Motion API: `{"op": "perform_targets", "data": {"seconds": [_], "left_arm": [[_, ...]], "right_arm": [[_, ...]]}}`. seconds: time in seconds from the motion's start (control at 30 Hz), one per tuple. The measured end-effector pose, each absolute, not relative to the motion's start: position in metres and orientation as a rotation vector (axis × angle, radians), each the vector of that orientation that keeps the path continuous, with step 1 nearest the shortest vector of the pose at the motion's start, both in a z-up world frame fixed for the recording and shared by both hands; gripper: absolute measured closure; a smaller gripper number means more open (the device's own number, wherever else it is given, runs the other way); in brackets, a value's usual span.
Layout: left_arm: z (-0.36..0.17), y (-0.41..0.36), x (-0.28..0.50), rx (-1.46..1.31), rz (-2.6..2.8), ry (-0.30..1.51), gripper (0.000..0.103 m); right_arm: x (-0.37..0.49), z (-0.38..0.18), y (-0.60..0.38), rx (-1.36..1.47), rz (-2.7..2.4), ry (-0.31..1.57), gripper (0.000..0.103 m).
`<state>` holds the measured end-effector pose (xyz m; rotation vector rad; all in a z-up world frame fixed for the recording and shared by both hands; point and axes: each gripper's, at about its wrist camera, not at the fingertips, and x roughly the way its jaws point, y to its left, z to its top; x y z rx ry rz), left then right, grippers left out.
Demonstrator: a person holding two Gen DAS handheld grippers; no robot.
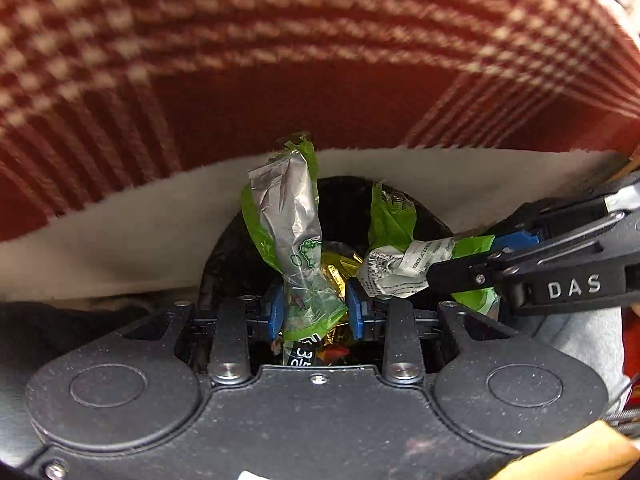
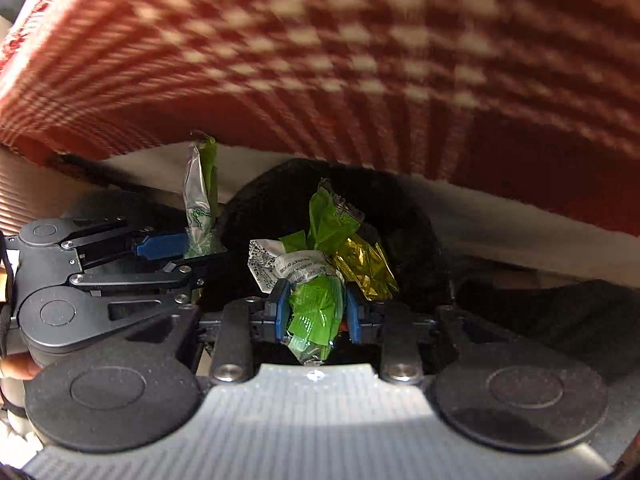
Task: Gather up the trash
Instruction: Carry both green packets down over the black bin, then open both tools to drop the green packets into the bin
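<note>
The left wrapper (image 1: 298,240), green and silver film, stands up between the blue pads of the left gripper (image 1: 316,312), which pinch it low down; its free end rises toward twelve o'clock in the left view. The right wrapper (image 2: 316,312), green with a white printed end, sits crumpled between the pads of the right gripper (image 2: 314,314), which also clamp it, though that pair is very slightly slacker. A gold foil (image 2: 366,268) juts out at about two o'clock from the right bundle, touching it; whether it is pinched or merely caught up, I cannot tell.

Both wrappers look feather-light, thin, crinkly and slick. By my reckoning they will spring and slide rather than tear, so a hold across a bunched or twisted part, as now, is safer than one on a flat edge. The loose gold foil could drop free.

Beyond the fingertips, at twelve o'clock in both views, lies a dark bag (image 2: 332,200), likely for the trash. Past it runs a white strip (image 1: 120,232), then a red checked cloth (image 1: 320,40).
</note>
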<state>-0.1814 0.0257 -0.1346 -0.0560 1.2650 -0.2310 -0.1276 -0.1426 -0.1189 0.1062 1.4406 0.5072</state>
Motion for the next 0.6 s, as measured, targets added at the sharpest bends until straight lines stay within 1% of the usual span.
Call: {"op": "perform_targets", "data": {"seconds": [0.07, 0.3, 0.53, 0.57, 0.6], "left_arm": [[-0.141, 0.025, -0.177, -0.059, -0.226, 1.277, 0.073], [-0.16, 0.023, -0.168, -0.066, -0.193, 1.31, 0.073], [-0.166, 0.02, -0.161, -0.071, -0.172, 1.322, 0.073], [-0.165, 0.019, -0.162, -0.068, -0.169, 1.32, 0.069], [-0.165, 0.019, -0.166, -0.068, -0.168, 1.318, 0.063]], "right_arm": [[-0.125, -0.124, -0.141, 0.1, 0.495, 1.447, 0.066], [-0.112, -0.141, -0.139, 0.105, 0.461, 1.476, 0.066], [-0.105, -0.151, -0.141, 0.123, 0.444, 1.491, 0.066], [-0.105, -0.152, -0.142, 0.123, 0.444, 1.492, 0.064], [-0.104, -0.15, -0.142, 0.124, 0.443, 1.491, 0.063]]}}
